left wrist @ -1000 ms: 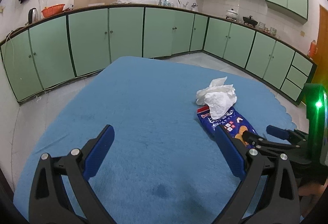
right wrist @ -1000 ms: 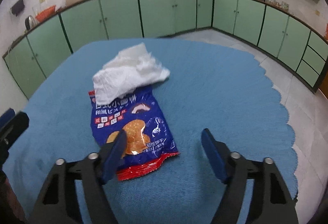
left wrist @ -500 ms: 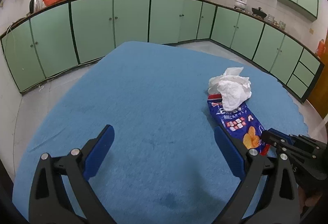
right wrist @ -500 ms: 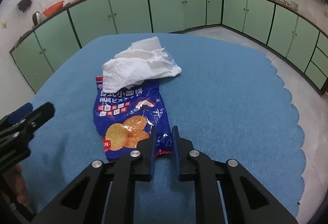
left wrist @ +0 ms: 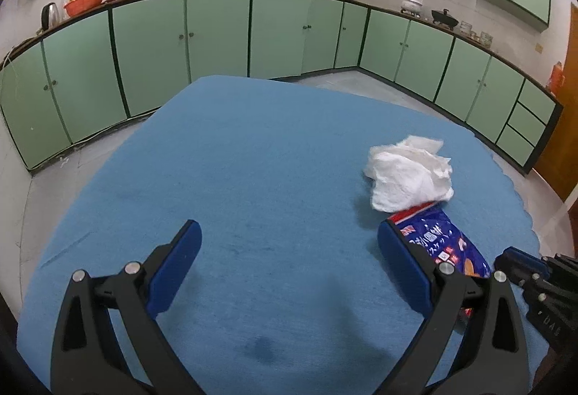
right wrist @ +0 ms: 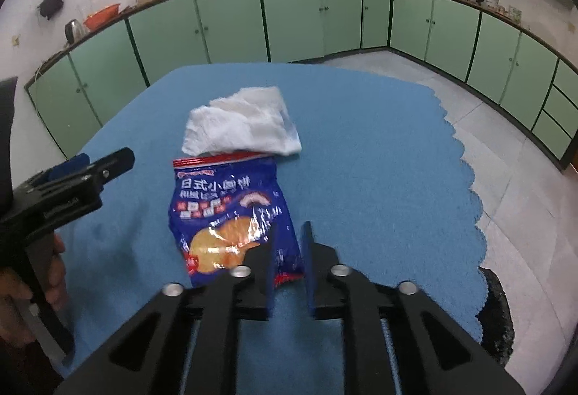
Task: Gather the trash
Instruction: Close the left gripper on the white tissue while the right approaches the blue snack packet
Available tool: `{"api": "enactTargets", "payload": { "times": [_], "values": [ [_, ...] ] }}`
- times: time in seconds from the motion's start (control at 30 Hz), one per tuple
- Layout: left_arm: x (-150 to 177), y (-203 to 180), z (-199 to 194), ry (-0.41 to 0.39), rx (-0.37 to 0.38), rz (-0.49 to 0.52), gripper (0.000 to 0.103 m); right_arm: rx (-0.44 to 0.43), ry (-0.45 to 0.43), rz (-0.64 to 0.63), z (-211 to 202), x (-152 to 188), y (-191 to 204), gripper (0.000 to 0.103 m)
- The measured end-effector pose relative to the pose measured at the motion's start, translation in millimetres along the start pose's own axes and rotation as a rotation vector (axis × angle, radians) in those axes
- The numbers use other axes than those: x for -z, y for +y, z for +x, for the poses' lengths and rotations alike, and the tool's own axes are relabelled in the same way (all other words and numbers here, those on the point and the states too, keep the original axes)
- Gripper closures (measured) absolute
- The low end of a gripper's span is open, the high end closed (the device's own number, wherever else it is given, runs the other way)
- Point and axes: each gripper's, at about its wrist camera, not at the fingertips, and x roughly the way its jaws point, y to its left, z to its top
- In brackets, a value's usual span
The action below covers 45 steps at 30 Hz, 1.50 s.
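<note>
A blue snack bag (right wrist: 224, 211) with a red edge lies on the blue tablecloth (right wrist: 361, 160). A crumpled white tissue (right wrist: 242, 124) lies on its far end. My right gripper (right wrist: 289, 243) is shut on the near right corner of the snack bag. My left gripper (left wrist: 289, 250) is open and empty above bare cloth, left of the bag (left wrist: 437, 243) and the tissue (left wrist: 412, 174). The right gripper's fingertips (left wrist: 520, 261) show at the right edge of the left wrist view.
The table's scalloped edge (right wrist: 469, 185) runs along the right. Green cabinets (left wrist: 216, 34) line the kitchen walls beyond a tiled floor. A dark round object (right wrist: 498, 315) sits on the floor by the table's right side. The left gripper (right wrist: 72, 185) shows in the right wrist view.
My right gripper closed from wide open onto the near corner of the snack bag. The left gripper stayed open and shifted slightly; the bag's near end looks a little lifted.
</note>
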Motion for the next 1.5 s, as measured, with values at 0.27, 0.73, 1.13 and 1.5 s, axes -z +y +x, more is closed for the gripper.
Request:
{"api": "enactTargets", "payload": {
  "times": [0.27, 0.73, 1.13, 1.5],
  "values": [
    [3.9, -6.7, 2.2, 0.006, -0.017, 0.021, 0.008, -0.007, 0.038, 0.015, 26.1, -1.1, 2.1, 0.058],
    [4.3, -1.9, 3.4, 0.031, -0.02, 0.011, 0.008, -0.041, -0.027, 0.042, 2.8, 10.0, -2.5, 0.102],
    [4.2, -28.2, 4.8, 0.026, 0.038, 0.029, 0.008, 0.108, -0.086, 0.046, -46.8, 16.3, -29.2, 0.103],
    [-21.1, -64.6, 47.2, 0.044, 0.127, 0.066, 0.008, 0.081, -0.089, 0.106, -41.4, 20.9, -47.4, 0.103]
  ]
}}
